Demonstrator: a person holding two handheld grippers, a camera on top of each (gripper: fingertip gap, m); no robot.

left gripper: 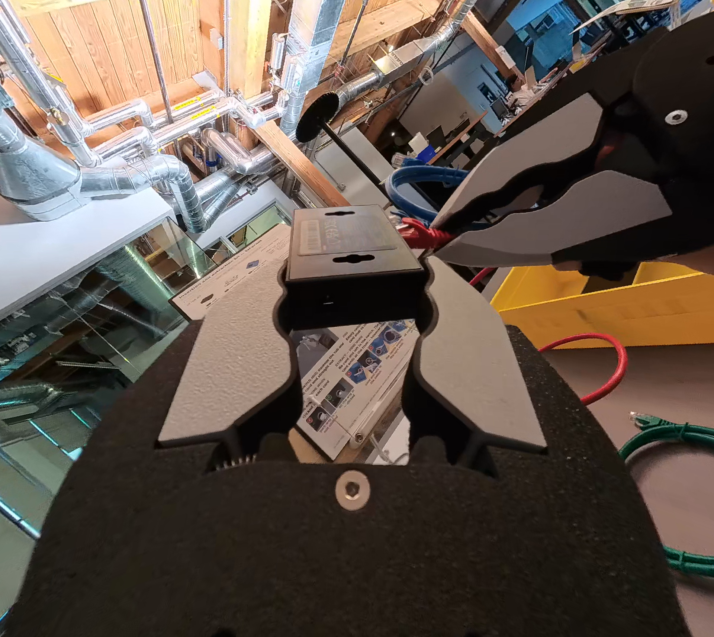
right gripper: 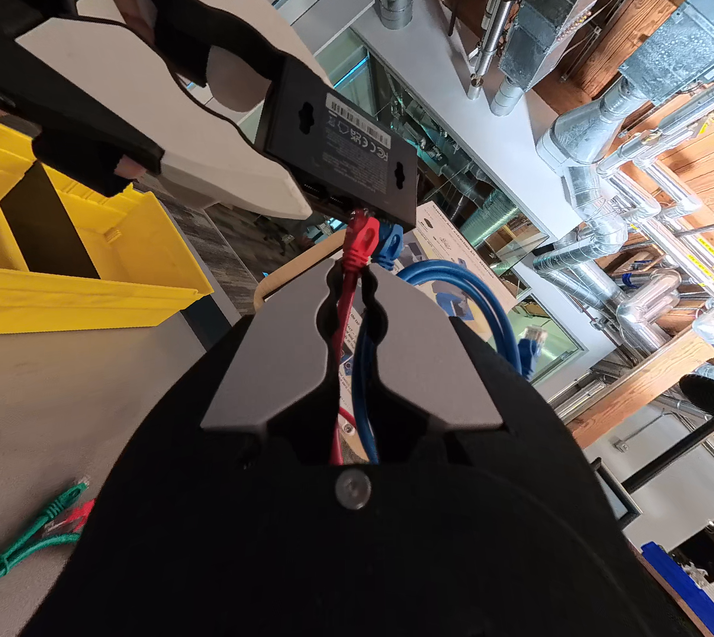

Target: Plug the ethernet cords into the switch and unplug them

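A yellow plastic bin sits on the grey table with a black divider upright inside it (nothing else visible in it). The left gripper clamps the matte black rectangular switch off the table, labelled underside up, long axis running away from its camera, ports facing the right gripper — which is closed on the red ethernet cord just behind its boot, plug at a port beside the plugged-in blue ethernet cord. A green braided cord lies coiled on the table.
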